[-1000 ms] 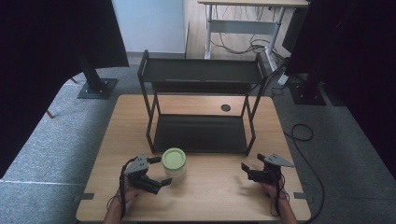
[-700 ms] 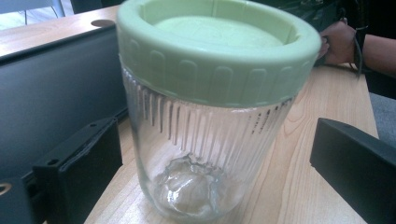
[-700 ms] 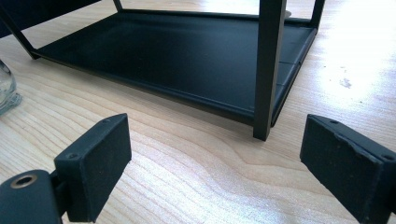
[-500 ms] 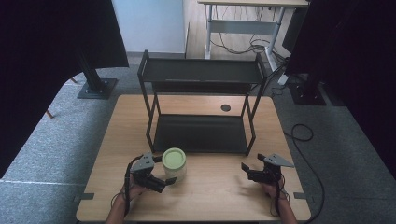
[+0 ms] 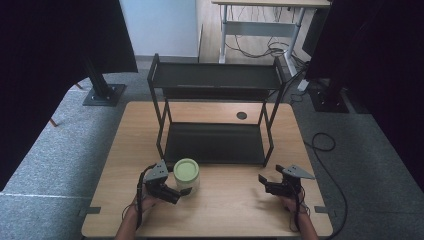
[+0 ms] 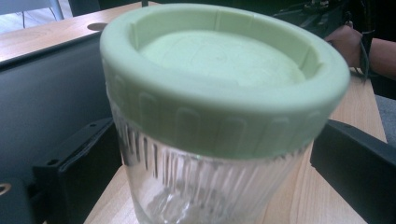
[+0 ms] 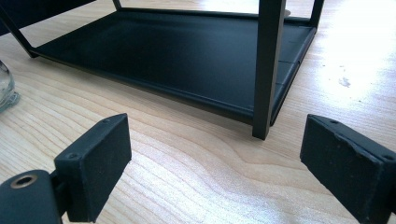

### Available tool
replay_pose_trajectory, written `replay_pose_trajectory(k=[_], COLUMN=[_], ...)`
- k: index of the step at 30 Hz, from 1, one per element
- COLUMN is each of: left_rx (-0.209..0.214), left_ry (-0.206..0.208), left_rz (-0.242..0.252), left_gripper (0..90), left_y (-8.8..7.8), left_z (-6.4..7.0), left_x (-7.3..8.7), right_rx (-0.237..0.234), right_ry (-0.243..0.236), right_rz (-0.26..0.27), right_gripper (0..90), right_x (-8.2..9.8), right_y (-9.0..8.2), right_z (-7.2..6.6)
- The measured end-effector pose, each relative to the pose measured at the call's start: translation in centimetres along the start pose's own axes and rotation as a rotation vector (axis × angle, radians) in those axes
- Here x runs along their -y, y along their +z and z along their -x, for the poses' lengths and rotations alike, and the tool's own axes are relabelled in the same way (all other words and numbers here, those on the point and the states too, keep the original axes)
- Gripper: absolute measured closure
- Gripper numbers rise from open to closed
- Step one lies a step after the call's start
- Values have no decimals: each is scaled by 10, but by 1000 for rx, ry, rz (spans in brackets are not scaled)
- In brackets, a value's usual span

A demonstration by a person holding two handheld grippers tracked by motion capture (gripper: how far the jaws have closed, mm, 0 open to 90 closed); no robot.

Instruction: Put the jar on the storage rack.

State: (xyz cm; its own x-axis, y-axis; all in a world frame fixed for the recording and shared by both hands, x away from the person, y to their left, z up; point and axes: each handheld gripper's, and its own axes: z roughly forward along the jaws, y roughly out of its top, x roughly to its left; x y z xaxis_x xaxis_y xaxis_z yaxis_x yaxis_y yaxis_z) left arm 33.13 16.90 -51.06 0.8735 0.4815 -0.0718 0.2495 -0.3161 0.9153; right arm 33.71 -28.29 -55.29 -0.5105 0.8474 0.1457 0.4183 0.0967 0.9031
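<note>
Glass jar [image 5: 187,175] stood on bench [image 5: 235,200], before shelf rack [image 5: 215,142]. Left gripper [image 5: 181,190] spread around jar, not yet clamped. Right gripper [image 5: 263,182] spread, empty. Grasp, lift pending.

A lab or office test room.
Grey carpet [image 5: 60,150], black curtains [image 5: 45,50], a cabled desk [image 5: 270,15] behind the wooden surface [image 5: 225,205].

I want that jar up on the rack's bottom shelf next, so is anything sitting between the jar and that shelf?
Nothing visible. The jar stands on the table just in front of the lower shelf, between the open jaws of the left gripper. The shelf looks bare.
</note>
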Motion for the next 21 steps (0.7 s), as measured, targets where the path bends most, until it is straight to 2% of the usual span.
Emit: replay_pose_trajectory(k=[13,17,21], left_rx=[-20,-41,-42], left_ry=[-3,-12,0], left_rz=[-10,-16,-28], left_gripper=[21,52,90], left_y=[13,18,20], left_z=[0,0,0], left_x=[-6,-6,-7], right_rx=[2,2,1], right_ry=[-7,-9,-8], right_rz=[-5,-7,-6], right_gripper=[87,87,88], right_x=[0,0,0], right_y=[0,0,0], right_z=[0,0,0])
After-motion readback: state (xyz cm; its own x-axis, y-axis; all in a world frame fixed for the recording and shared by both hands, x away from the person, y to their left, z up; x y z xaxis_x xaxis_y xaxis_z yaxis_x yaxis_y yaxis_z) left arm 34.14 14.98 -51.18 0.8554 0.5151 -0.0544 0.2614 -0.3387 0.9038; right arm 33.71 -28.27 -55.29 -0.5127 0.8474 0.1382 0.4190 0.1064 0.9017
